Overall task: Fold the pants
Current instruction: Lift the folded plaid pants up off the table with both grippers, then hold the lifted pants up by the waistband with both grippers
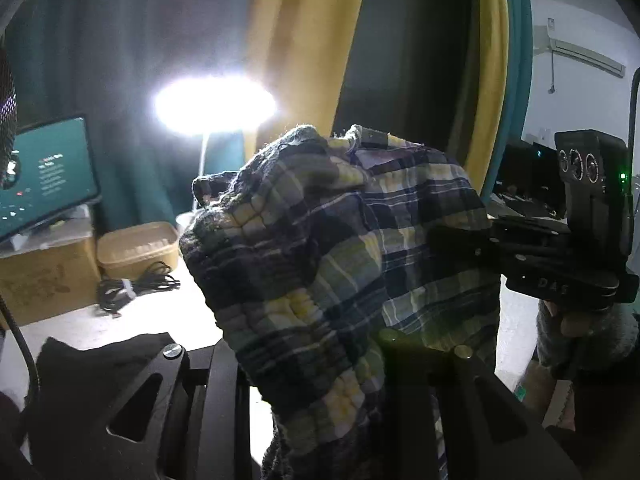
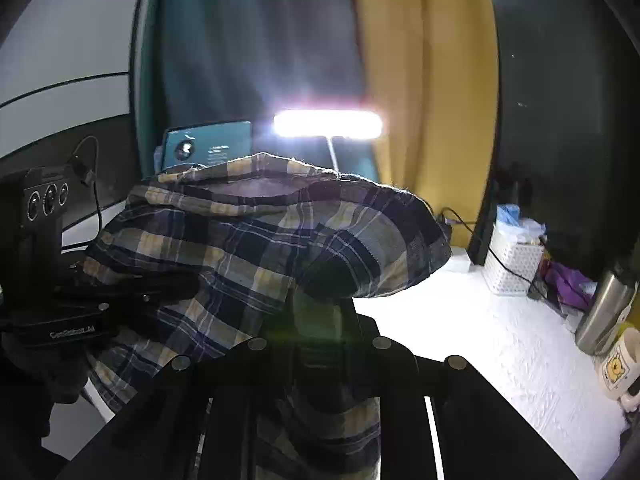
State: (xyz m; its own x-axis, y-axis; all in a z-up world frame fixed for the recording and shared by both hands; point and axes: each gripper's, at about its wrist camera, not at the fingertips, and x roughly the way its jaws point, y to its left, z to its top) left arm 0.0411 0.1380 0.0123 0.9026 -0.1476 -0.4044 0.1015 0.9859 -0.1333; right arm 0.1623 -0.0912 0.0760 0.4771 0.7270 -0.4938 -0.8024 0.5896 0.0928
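Monitor glow sits far left in my left wrist view, its screen teal above a cardboard box, with a tan plastic tub and a coiled black cable beside it on the white table, and a dark cloth lying at the near left edge. A bright lamp burns in front of the teal curtain, with a yellow curtain further right. The plaid pants fill the middle of the view, held up off the table and bunched; my left gripper has its fingers closed on the lower fabric, which runs down between them. To the right, my right gripper comes in from the side with its tips buried in the cloth, clamped on the pants' right edge, and my hand shows beneath its body. From the right wrist view the order flips: my left gripper at the left pinching the plaid, the pants draped in a hump across the centre and pinched in my right gripper, then bare white table, a white basket, a steel flask and a mug at far right.
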